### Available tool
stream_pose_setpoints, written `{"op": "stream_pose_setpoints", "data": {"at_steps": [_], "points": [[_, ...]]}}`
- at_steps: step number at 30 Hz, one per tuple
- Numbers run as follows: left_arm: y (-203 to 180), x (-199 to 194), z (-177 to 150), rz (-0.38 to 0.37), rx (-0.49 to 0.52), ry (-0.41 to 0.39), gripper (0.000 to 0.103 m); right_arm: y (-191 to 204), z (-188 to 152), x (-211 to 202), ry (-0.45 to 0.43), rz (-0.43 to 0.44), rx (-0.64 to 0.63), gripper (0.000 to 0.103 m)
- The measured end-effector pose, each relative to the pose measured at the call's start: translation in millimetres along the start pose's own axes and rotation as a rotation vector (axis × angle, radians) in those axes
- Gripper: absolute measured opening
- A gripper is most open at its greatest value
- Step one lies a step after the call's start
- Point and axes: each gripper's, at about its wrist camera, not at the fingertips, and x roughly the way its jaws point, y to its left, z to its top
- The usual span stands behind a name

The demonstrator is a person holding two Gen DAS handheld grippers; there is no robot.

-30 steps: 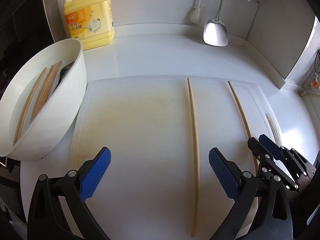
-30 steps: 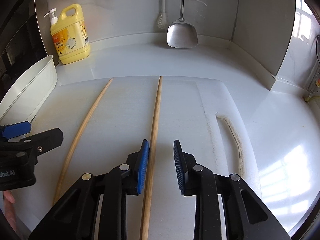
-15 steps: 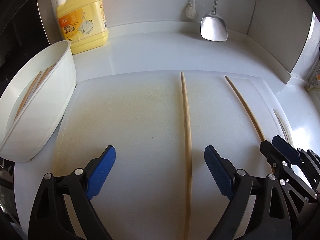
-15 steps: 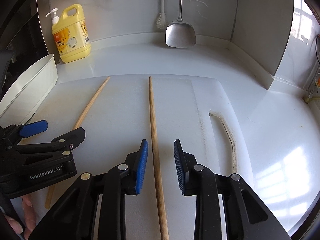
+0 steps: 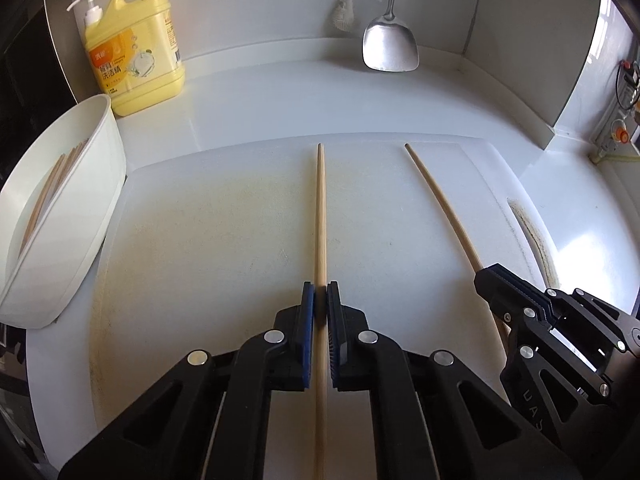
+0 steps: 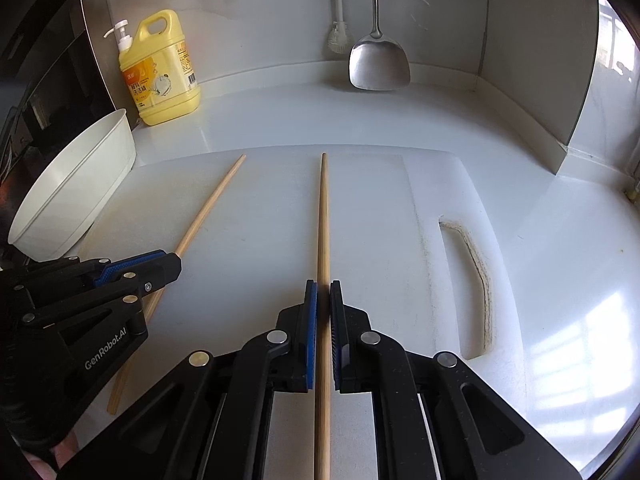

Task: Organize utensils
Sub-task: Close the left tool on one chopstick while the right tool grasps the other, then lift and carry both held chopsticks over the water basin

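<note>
Two wooden chopsticks lie lengthwise on a white cutting board [image 5: 200, 240]. My left gripper [image 5: 320, 292] is shut on the left chopstick [image 5: 320, 220], its blue pads pressing both sides near the thick end. My right gripper [image 6: 323, 290] is shut on the right chopstick [image 6: 323, 220] in the same way. Each gripper shows in the other's view: the right gripper [image 5: 496, 276] over the right chopstick [image 5: 440, 204], the left gripper [image 6: 160, 260] over the left chopstick [image 6: 208, 212]. A white bowl [image 5: 92, 184] at the left holds several more chopsticks [image 5: 48, 196].
A yellow detergent bottle [image 5: 136, 56] stands at the back left. A metal spatula [image 5: 390, 48] and a brush [image 5: 344, 12] hang on the back wall. The board's handle slot [image 6: 476, 280] is at its right edge. A wall corner rises at the right.
The left jaws went from wide open to closed on the left chopstick as that gripper shifted over it. The right jaws narrowed from a small gap to a grip on the right chopstick.
</note>
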Motion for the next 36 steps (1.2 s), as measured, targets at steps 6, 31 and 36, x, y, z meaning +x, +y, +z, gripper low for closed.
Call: {"op": "stream_pose_setpoints", "data": {"at_steps": [6,31,36], "points": [[11,-29,7,0.001,-0.037,-0.021,0.007,-7,11,-15,-0.022,0.054,0.041,0.006],[299,-123,87,0.053,-0.2,-0.151,0.007,262,162,-10,-0.131,0.3,-0.054,0.006],[340,-84,81,0.059,-0.262,-0.066,0.007,311,164,34,-0.025,0.324,-0.057,0.006]]}}
